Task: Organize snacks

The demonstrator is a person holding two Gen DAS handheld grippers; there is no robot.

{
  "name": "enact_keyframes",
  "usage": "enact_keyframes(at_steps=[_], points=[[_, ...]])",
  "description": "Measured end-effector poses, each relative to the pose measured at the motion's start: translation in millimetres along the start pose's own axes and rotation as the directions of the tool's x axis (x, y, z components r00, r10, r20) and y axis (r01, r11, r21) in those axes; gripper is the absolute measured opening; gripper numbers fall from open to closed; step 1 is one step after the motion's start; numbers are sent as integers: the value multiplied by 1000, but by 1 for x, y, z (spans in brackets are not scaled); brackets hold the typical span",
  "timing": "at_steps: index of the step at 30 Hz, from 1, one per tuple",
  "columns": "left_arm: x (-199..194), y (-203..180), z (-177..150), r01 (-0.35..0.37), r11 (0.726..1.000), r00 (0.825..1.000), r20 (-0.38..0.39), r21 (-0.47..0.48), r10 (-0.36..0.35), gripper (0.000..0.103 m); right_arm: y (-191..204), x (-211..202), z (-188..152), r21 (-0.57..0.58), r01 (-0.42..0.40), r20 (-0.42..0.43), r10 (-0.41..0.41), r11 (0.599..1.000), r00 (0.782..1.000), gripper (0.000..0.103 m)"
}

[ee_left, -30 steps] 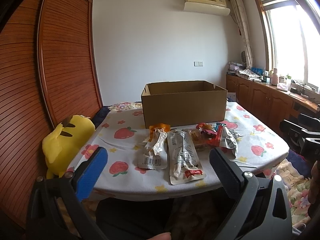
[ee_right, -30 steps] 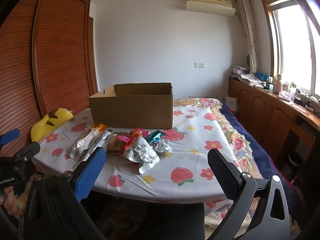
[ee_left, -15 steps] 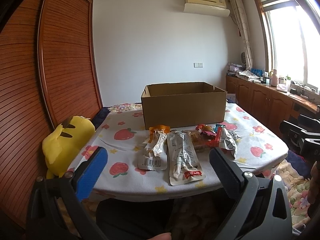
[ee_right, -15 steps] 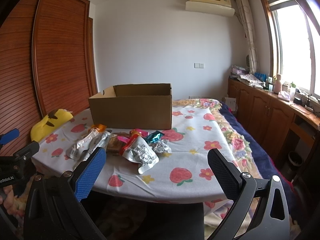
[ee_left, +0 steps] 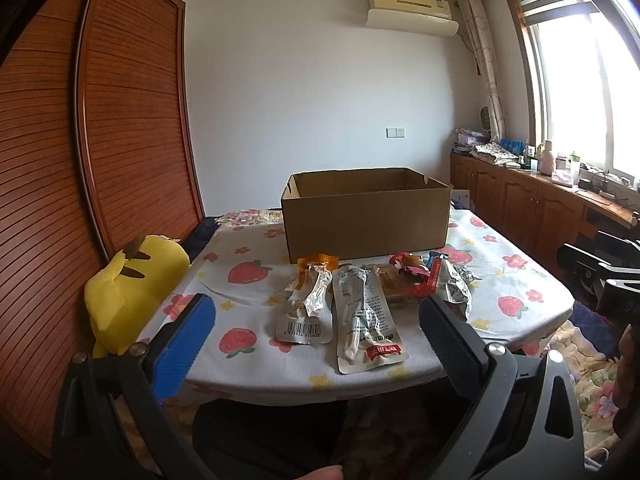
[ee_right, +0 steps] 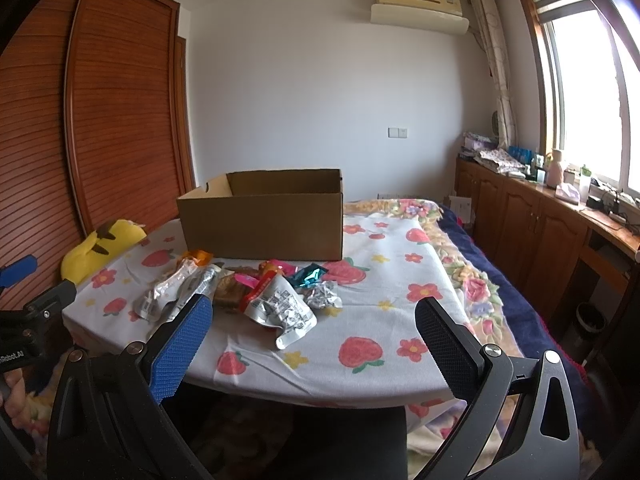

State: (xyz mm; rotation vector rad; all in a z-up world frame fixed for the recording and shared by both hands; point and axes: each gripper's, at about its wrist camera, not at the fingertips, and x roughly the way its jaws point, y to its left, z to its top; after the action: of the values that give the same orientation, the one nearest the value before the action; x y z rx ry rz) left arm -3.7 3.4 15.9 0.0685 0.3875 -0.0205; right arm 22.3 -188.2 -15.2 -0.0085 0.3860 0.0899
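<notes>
Snacks (ee_left: 360,296) lie in a loose pile on a table w/ a strawberry-print cloth (ee_left: 516,280), just ahead of the left gripper (ee_left: 316,324) and none yet in the box. Left to right from that gripper: a yellow plush toy (ee_left: 132,280) off its left finger at the table edge; a silver pouch w/ barcode (ee_left: 306,308); a longer clear pouch w/ red label (ee_left: 366,320), straight ahead between the fingers; then red, teal and foil wrappers (ee_left: 432,276) near its right finger. Behind the pile, farther ahead, stands an open cardboard box (ee_left: 366,220). Left gripper is spread wide, holding nothing. Right gripper (ee_right: 312,332) is also spread wide and empty, short of the table edge; a crumpled white printed packet (ee_right: 284,308) lies ahead between its fingers, w/ the box beyond, ahead-left.
</notes>
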Motion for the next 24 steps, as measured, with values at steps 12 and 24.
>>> enact_keyframes(at_steps=[12,24], points=[[-1,-1,-1,3,1000,1000,1,3,-3,103,-1,-4,3,-2,1,4,-1,1000,1000,103],[19,-3,-7,23,1000,999,-49,8,-23,103,2,5,3,-13,-6,-12,6,1000,1000,103]])
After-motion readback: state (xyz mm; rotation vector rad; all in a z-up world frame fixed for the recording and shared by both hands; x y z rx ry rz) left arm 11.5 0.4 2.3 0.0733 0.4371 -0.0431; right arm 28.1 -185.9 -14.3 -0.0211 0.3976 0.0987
